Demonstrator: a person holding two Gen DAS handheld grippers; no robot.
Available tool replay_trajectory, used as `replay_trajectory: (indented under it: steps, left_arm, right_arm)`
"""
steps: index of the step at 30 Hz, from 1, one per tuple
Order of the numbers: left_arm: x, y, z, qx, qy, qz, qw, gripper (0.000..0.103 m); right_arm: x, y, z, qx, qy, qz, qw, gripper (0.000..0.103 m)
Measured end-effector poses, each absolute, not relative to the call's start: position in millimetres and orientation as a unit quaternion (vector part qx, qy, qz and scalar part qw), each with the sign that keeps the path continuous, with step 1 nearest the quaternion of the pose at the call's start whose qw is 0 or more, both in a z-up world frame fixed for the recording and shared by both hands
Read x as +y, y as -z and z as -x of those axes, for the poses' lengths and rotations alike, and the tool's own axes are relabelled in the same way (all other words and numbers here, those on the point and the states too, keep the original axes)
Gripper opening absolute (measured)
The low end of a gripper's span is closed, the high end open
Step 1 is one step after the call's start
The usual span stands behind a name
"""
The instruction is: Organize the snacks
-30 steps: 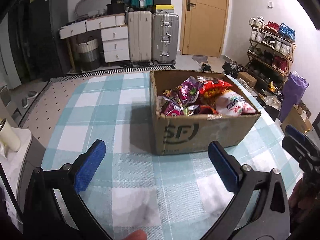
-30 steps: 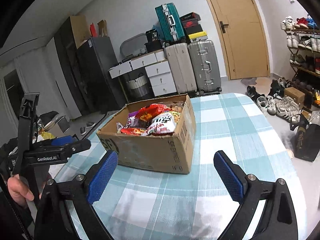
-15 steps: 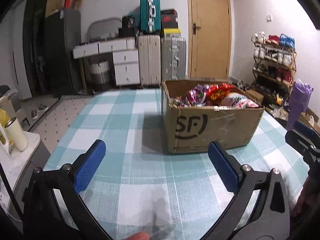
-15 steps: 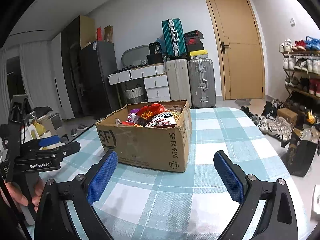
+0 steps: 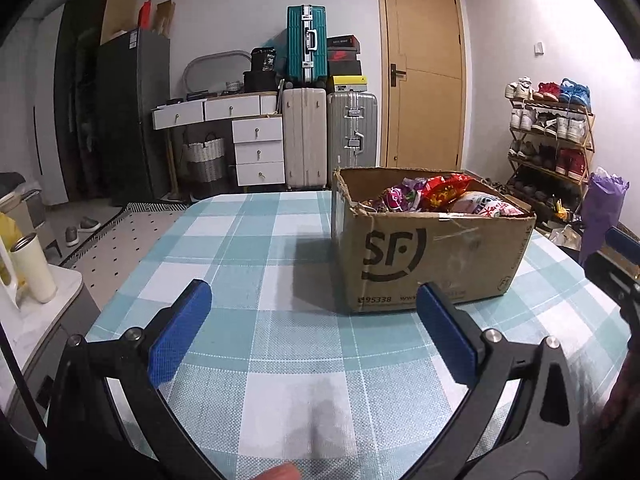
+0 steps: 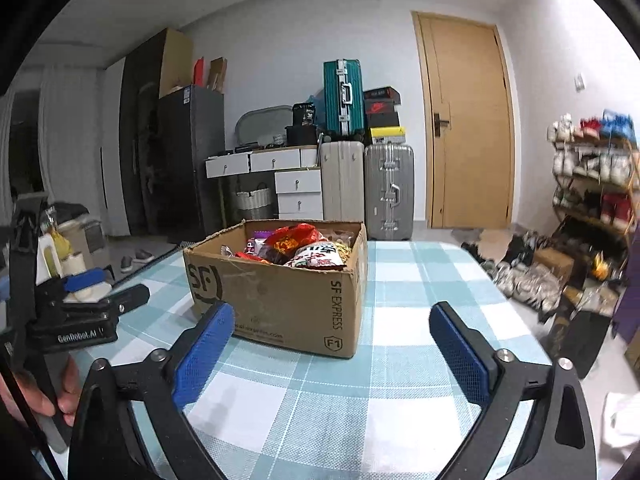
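Observation:
A brown cardboard box (image 5: 432, 264) marked SF stands on the checked tablecloth (image 5: 248, 240), filled with bright snack packets (image 5: 444, 196). In the right wrist view the same box (image 6: 280, 292) shows red and white packets (image 6: 304, 246) above its rim. My left gripper (image 5: 312, 304) is open and holds nothing, low over the cloth just in front and to the left of the box. Also open with nothing in it, my right gripper (image 6: 332, 328) sits near the box's front right corner. The left gripper (image 6: 92, 296) appears at the left in the right wrist view, held by a hand.
Suitcases (image 5: 320, 140), white drawers (image 5: 256, 148) and a door (image 5: 424, 72) stand behind the table. A shoe rack (image 5: 552, 136) is on the right, shoes (image 6: 524, 276) lie on the floor. A cup (image 5: 34, 268) stands on a side unit at left.
Both grippers have dropped lower and levelled out, so the box is now seen from the side instead of from above. Jaws stay open.

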State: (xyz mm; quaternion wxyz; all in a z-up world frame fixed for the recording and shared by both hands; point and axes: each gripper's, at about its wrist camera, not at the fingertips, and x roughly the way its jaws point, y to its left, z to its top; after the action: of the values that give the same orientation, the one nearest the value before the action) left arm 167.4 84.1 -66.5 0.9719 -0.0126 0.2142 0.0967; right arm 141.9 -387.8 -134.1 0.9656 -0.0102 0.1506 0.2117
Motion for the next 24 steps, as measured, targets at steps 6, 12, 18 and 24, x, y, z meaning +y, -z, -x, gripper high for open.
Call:
replay_trajectory:
  steps: [6, 12, 18, 24]
  left_arm:
    - [80, 64, -159, 0.191, -0.095, 0.005, 0.977, 0.102]
    - [79, 63, -157, 0.189, -0.089, 0.003, 0.978, 0.102]
    - [80, 63, -156, 0.184, -0.092, 0.004, 0.979, 0.102]
    - [80, 63, -154, 0.183, -0.091, 0.004, 0.979, 0.102]
  right_arm:
    - [-388, 136, -144, 0.151, -0.210, 0.006, 0.966, 0.102]
    - [-386, 137, -145, 0.148, -0.210, 0.011, 0.966, 0.102]
    - [-386, 137, -144, 0.148, -0.210, 0.012, 0.966, 0.102]
    - [-386, 137, -144, 0.148, -0.210, 0.012, 0.966, 0.102]
